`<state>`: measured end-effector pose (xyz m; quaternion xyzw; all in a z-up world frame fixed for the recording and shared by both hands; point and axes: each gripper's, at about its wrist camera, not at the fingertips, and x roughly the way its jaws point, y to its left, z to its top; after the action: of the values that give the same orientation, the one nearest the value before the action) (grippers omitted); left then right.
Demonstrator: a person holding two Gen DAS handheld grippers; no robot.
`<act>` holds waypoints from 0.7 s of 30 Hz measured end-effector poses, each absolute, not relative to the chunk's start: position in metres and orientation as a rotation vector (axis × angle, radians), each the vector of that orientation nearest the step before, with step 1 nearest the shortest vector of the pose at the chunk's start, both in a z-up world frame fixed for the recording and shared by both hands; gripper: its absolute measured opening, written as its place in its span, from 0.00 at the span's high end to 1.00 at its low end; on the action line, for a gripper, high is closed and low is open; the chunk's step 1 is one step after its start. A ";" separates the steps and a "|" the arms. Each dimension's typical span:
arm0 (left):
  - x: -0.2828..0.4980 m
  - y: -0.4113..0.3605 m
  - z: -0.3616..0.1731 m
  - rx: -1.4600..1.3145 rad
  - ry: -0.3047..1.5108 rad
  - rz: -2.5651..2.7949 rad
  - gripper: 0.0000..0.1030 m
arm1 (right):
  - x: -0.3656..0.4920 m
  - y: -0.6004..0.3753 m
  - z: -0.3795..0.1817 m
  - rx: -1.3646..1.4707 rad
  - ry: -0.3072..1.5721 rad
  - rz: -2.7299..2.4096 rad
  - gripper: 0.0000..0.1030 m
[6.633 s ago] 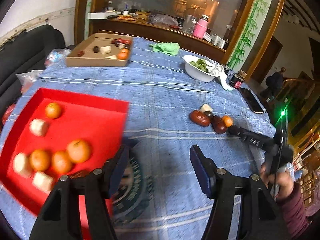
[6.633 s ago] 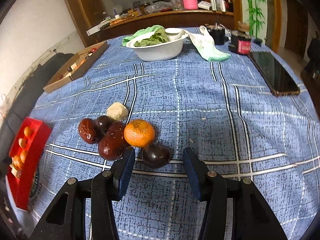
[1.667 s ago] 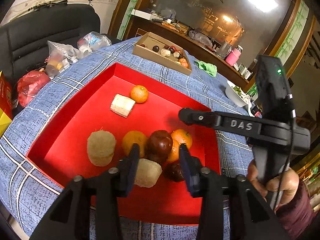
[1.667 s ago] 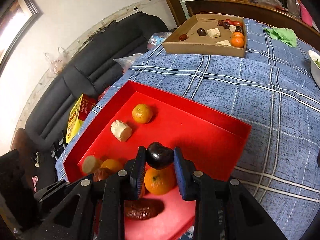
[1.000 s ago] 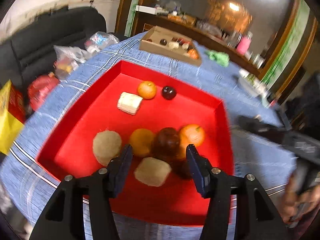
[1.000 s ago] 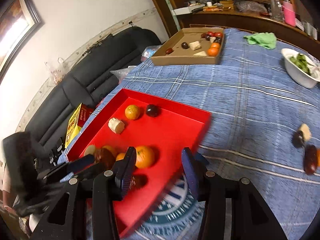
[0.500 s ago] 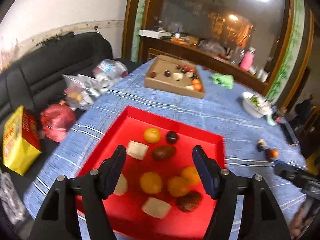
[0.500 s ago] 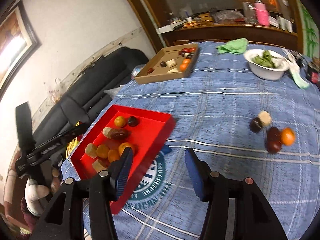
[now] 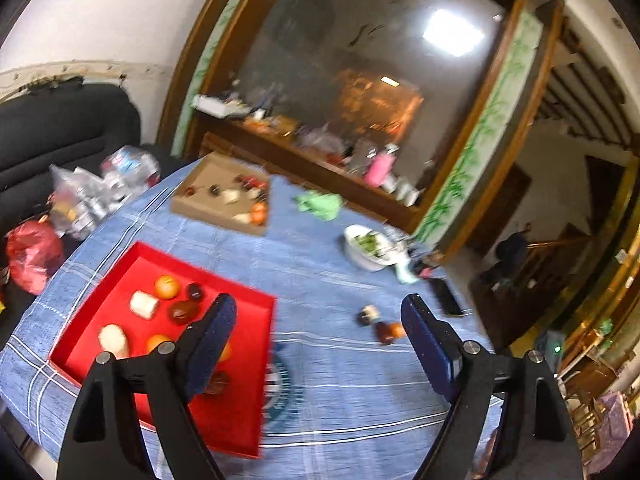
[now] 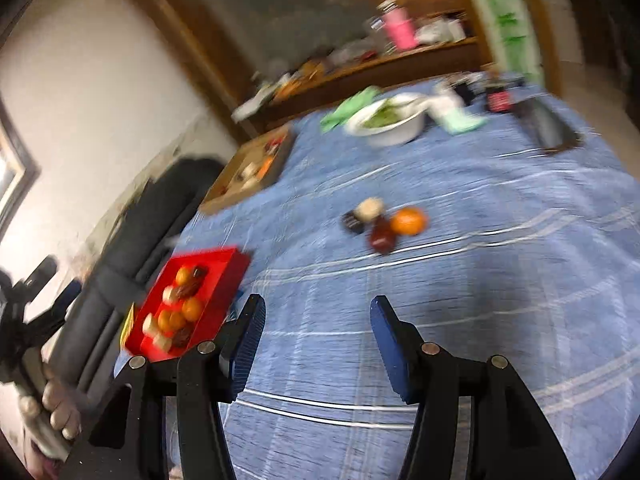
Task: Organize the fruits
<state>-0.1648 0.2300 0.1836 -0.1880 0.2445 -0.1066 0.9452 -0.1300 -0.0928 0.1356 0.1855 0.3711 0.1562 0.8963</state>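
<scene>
Change: both grippers are now pulled back from the red tray [image 9: 120, 280], and the dark fruits they carried lie inside it.
Table [image 9: 320, 380]: covered with a blue checked cloth, it carries everything.
Red tray: on the near left part, it holds oranges, pale pieces and dark fruits.
Cardboard box [image 9: 208, 200]: at the far side, with more fruit.
White bowl [image 10: 396, 128]: far right, with greens.
Loose fruits [image 10: 384, 222]: one orange, one pale piece and two dark fruits together on the cloth, well apart from the tray.
Left gripper [image 9: 320, 330]: jaws wide apart after just opening, nothing between.
Right gripper [image 10: 316, 330]: jaws apart, empty.
</scene>
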 end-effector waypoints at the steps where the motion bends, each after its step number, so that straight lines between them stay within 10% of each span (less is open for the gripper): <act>1: -0.171 0.224 0.190 -0.376 0.479 -0.227 0.19 | -0.137 -0.107 0.138 0.427 0.737 0.302 0.40; 21: -0.232 0.206 0.291 -0.354 0.262 -0.371 0.19 | -0.223 -0.216 0.259 0.357 0.631 0.151 0.25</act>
<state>-0.2325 0.2062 0.2911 -0.1748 0.1290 -0.1828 0.9589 -0.2227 -0.2163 0.2594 0.1744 0.3085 0.0740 0.9322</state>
